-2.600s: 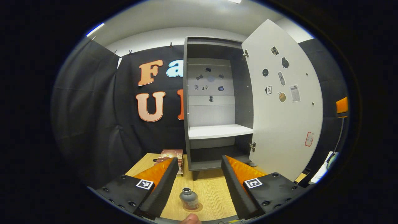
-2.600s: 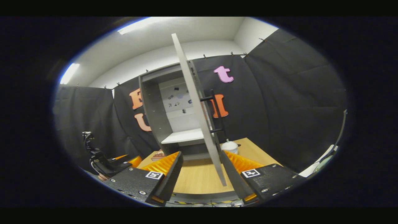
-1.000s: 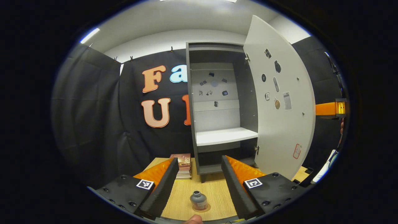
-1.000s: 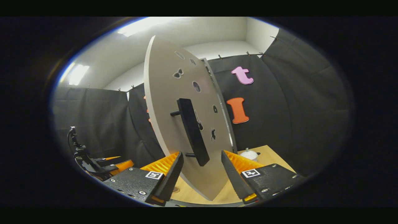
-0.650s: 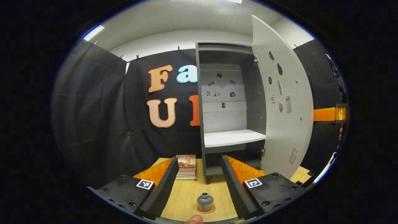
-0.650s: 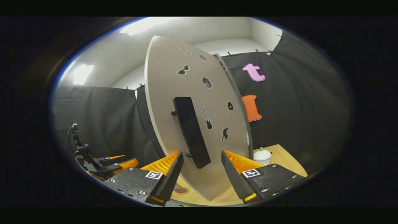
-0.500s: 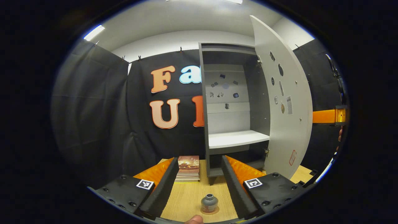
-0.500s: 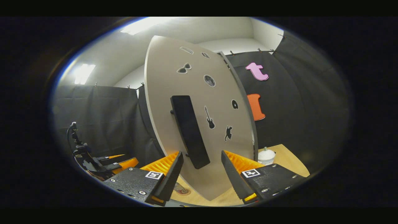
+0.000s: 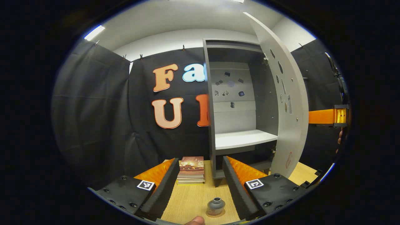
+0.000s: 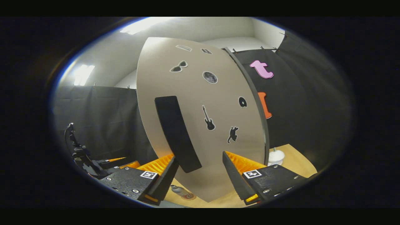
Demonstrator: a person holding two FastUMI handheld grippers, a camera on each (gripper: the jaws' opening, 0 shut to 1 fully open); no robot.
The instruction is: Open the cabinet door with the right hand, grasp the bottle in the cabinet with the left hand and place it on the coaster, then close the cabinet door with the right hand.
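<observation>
**A:** Where does your bottle sit?

**B:** It stands upright on the round coaster, on the wooden table, near you and in front of the cabinet. In the left gripper view it lies between the tips of your left gripper, touching neither finger. In the right gripper view you catch it low down, just left of the door's bottom edge.

**A:** And the left gripper itself?

**B:** Its jaws are spread wide and it holds nothing. A fingertip of yours peeks in at the bottom edge.

**A:** What about the cabinet door?

**B:** It stands partly open, swung out from the hinges on the cabinet's right side. The white shelf inside is bare. In the right gripper view the door's outer face sits right ahead of you, with its long black handle running down toward the left finger of your right gripper.

**A:** Is the right gripper closed on that handle?

**B:** No, its fingers stand well apart, and whether either one touches the door or the handle, you cannot tell.

**A:** Anything else around?

**B:** A stack of books lies left of the cabinet, and a white cup stands on the table to the door's right
</observation>
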